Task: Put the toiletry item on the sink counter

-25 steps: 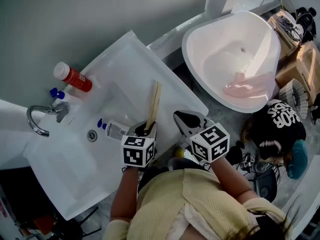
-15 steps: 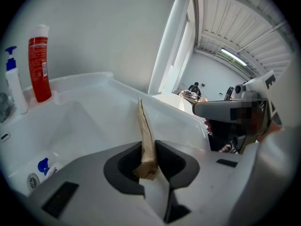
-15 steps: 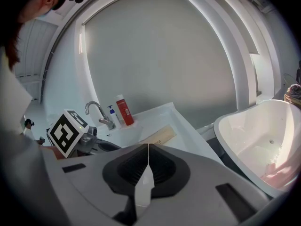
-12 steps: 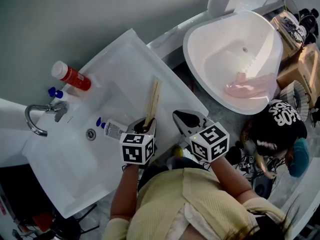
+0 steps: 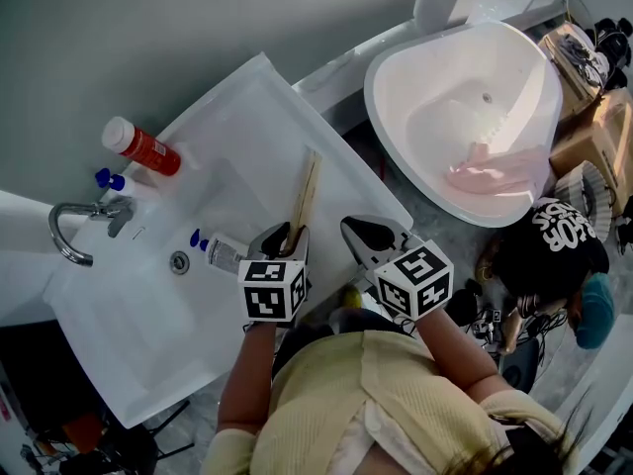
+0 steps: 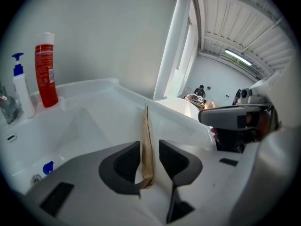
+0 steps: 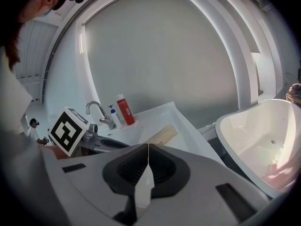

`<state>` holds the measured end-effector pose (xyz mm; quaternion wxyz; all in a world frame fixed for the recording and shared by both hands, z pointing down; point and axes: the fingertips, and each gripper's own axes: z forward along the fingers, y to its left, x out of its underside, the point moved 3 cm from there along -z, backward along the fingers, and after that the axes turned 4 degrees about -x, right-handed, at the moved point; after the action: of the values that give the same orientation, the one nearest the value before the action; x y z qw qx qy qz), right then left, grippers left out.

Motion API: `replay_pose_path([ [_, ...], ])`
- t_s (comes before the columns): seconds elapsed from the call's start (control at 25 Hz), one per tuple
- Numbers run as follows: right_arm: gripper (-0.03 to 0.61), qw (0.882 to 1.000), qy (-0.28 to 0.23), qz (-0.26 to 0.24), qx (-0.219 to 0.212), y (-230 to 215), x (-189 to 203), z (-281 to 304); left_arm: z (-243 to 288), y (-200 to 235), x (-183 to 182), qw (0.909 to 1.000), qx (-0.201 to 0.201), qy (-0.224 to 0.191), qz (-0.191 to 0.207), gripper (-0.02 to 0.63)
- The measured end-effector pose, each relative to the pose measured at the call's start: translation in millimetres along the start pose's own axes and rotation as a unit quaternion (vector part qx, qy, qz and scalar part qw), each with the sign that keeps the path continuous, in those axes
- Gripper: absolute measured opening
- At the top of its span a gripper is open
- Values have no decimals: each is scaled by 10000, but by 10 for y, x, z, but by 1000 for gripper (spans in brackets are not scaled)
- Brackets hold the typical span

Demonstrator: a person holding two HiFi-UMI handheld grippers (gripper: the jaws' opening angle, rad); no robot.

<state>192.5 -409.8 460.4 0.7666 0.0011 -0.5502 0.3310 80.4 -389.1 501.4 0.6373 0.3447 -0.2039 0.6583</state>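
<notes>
Head view: thin brown packet [image 5: 305, 198] lies on the white sink tabletop [image 5: 257, 117], its near end at the left gripper [image 5: 280, 236].

Left gripper view: jaws have just been opening and stand apart. Packet sits on edge between them, unclamped.

Right gripper view: right gripper [image 7: 148, 147] jaws together, empty.

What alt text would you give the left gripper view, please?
The left gripper, jaws just opened, straddles a long tan item on the sink counter. A red bottle and a pump bottle stand far left by the wall.
</notes>
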Motion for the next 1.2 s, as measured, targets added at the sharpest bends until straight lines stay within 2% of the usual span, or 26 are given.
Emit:
replay_pose_path([
  [0.16, 27, 10000, -20, -3, 8, 6, 0, -15, -67, 65, -69, 9992, -254, -293, 2, 156],
  [0.28, 27, 10000, -23, 2, 9, 26, 1, -13, -106, 91, -104, 9988, -293, -394, -22, 158],
  [0.56, 26, 10000, -25, -18, 43, 124, 10, -4, -210, 60, -109, 9989, -101, -464, -24, 153],
  [0.72, 28, 9999, -31, -62, 85, 205, 14, -7, -324, 49, -127, 9982, 65, -586, -90, 87],
  [1.2, 27, 9995, -128, -125, 277, 492, 6, -3, -643, 163, -87, 9975, 223, -678, 7, 64],
])
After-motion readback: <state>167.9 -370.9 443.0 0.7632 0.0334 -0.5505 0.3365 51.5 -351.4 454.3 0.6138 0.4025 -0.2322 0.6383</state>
